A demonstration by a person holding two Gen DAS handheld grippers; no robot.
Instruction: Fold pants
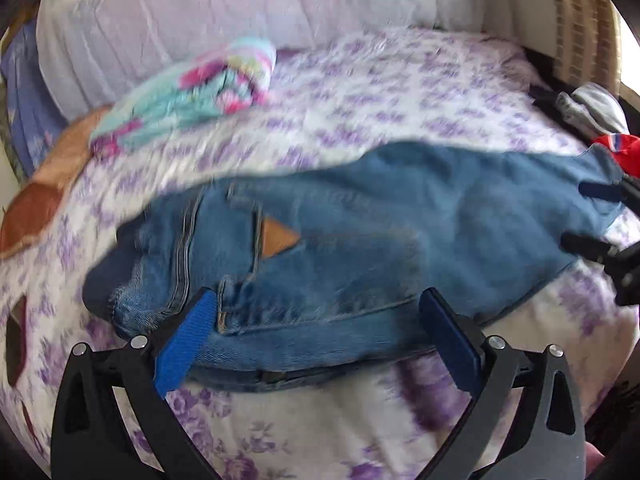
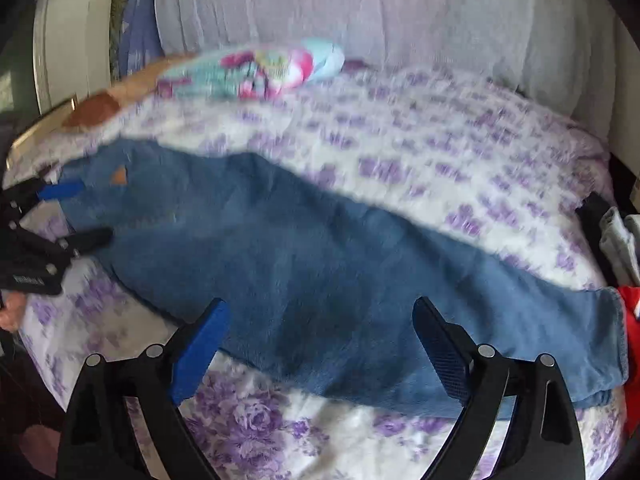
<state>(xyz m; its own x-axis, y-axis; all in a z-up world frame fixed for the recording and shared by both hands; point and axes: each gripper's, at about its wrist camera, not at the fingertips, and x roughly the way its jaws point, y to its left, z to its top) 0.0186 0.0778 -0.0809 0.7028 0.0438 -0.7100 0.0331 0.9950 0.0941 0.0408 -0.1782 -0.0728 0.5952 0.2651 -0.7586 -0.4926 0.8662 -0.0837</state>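
Two hand-held grippers are on the job here, and both have their jaws spread wide with nothing pinched. Your left hand-held gripper sits at the waistband end of the jeans, its blue pads straddling the folded edge near the belt loops. You can see the tan triangular patch just ahead of it. Your right hand-held gripper hovers over the leg end, fingers on either side of the denim, not clamped on it.

The jeans lie lengthwise across the bed, which has a white cover with purple flowers, and they look folded leg over leg. A turquoise and pink cloth sits farther back near the pale pillow. Something red touches the hem end of the legs. Both views are blurry, so finer detail is hard to tell.
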